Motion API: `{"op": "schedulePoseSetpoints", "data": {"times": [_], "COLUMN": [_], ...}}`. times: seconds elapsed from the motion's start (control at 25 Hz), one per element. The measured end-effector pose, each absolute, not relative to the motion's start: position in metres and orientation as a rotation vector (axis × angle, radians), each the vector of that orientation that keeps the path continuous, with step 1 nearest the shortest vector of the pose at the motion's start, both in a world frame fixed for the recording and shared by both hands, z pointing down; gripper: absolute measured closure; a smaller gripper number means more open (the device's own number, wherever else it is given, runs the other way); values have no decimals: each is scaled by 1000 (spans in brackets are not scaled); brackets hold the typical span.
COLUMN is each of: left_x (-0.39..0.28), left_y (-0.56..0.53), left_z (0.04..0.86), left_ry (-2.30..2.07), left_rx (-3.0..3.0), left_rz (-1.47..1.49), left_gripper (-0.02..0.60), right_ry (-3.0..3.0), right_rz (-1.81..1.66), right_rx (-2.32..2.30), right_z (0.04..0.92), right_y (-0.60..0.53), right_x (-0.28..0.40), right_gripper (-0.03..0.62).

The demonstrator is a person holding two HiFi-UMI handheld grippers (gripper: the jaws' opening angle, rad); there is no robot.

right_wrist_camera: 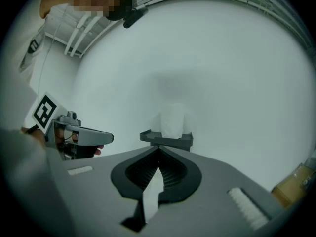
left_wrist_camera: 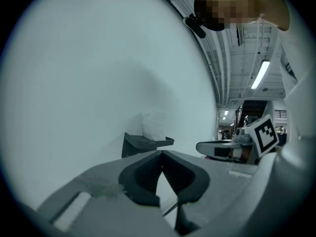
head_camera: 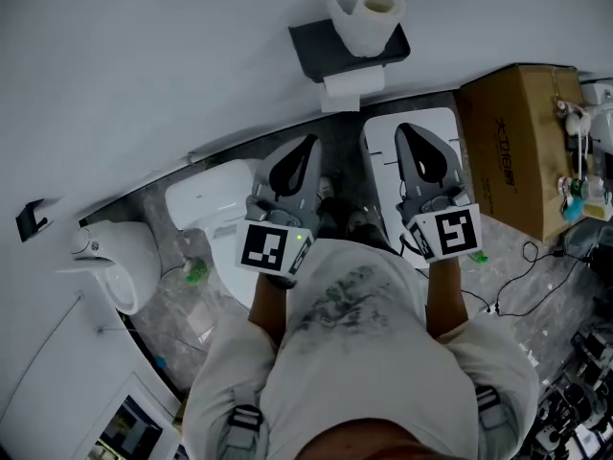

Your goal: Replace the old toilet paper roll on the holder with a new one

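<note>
Progress: not started, seemingly; roll [head_camera: 369,17] stands on holder [head_camera: 321,51], sheet [head_camera: 351,86] hangs below.
Left hand-held gripper [head_camera: 307,144]: closed, empty.
Right hand-held gripper [head_camera: 403,130]: closed, empty.
Remaining: the whole swap.

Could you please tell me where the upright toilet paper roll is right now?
In the head view the roll stands on top of the dark wall holder, at top centre, to the left of the cardboard box.
</note>
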State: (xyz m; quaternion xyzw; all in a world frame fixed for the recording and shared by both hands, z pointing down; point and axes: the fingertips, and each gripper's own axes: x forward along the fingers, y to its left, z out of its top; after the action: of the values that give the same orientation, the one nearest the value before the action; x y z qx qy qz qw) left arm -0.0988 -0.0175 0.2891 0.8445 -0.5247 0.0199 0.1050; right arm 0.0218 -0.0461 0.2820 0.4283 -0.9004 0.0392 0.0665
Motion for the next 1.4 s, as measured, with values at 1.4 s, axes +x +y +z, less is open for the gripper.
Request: {"op": "schedulePoseSetpoints", "data": {"times": [1.4], "left_x": [-75], "left_y": [-95], "left_z": [369], "left_ry": [-1307], "left_rx": [2499], "left_rz": [161], "left_gripper": [357], "right_ry": [-2573], "right_rz": [209], "right_rx": [1393], "right_z": [355], "right_y": [-130], "right_x": [33], "right_gripper": [591]}}
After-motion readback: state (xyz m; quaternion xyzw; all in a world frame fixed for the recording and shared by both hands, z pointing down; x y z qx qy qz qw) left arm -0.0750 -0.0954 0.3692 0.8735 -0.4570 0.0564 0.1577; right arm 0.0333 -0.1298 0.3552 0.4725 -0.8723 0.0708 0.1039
